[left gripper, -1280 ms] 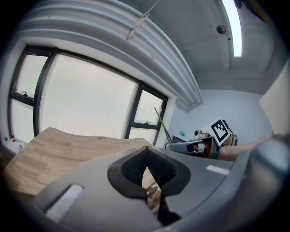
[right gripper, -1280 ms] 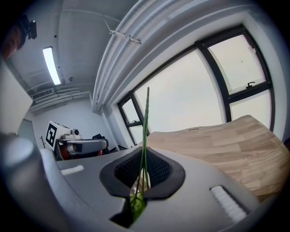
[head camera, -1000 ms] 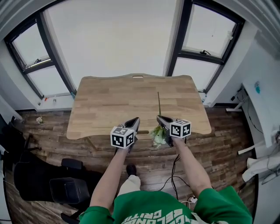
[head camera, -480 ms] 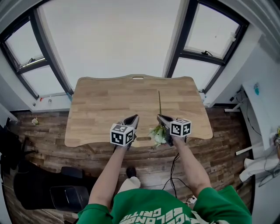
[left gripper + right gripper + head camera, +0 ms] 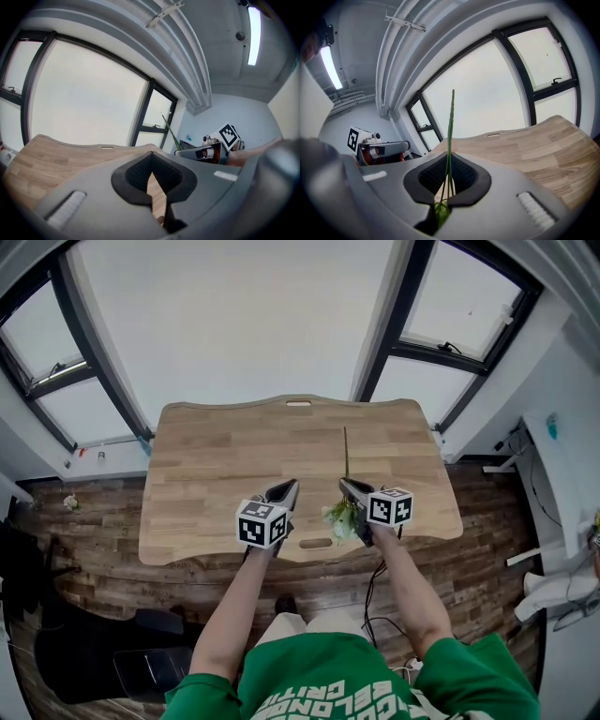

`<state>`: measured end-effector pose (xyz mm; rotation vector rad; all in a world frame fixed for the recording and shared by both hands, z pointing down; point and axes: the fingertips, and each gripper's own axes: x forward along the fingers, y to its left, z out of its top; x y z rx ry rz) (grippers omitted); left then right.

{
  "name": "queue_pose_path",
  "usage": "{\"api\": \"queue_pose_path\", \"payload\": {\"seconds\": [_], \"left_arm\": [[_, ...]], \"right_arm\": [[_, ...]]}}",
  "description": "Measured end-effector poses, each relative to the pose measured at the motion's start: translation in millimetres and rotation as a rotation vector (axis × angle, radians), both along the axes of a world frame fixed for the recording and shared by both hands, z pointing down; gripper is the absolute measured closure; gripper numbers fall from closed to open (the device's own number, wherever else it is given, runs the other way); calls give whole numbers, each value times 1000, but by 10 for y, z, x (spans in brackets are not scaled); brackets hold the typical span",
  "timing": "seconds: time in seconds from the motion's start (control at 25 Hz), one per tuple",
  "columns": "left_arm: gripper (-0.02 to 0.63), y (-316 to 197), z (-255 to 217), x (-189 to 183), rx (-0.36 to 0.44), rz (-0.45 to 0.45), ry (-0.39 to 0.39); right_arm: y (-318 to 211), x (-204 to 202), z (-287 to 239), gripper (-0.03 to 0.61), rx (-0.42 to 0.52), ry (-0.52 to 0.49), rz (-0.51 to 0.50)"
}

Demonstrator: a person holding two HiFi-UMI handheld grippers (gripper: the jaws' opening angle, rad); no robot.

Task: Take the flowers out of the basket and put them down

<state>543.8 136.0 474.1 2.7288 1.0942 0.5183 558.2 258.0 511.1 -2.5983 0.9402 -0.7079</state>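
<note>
1. Nearest the camera, a person in a green shirt [image 5: 319, 690] stretches both bare forearms towards the bench [image 5: 225, 456].
2. The left claw [image 5: 292, 484] hangs over the near edge of the bench with its marker cube [image 5: 262, 523] on top. In its own view the left claw [image 5: 152, 185] has its jaws drawn together, with only a thin sliver of wood showing between the pads and nothing held.
3. The right claw [image 5: 343, 483] sits level with it, just to its right, and the two are apart. In its own view the right claw [image 5: 445, 192] is clamped on the thin green stems of the flowers [image 5: 450, 140].
4. The pale green-white blooms of the flowers [image 5: 339, 519] bunch on the person's side of the jaws, against the claw's inner flank and between the two claws.
5. The stem runs forward through the pads and juts out past the tips, over the middle of the bench. It tilts upward, so it shows against the window in the right gripper view.
6. Beyond the bench stand large dark-framed windows [image 5: 234, 324], and a wooden floor [image 5: 84, 559] lies on either side.
</note>
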Motion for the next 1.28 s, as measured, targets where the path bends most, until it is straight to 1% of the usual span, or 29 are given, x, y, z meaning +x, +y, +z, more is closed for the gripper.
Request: {"api": "queue_pose_path", "payload": {"seconds": [0.28,0.56,1.0,1.28], "left_arm": [[595,-13,120,155,27,25,-13],[595,37,180,368,44,29,-20],[595,216,330,973,53,22,-48],[595,314,507,1328,56,16,-85]], "right_arm": [[-5,176,117,566,28,-12,31],[44,381,264,566,46,-38,36],[171,989,508,566,70,-97,33],[269,1323,801,566,72,-164,32]]}}
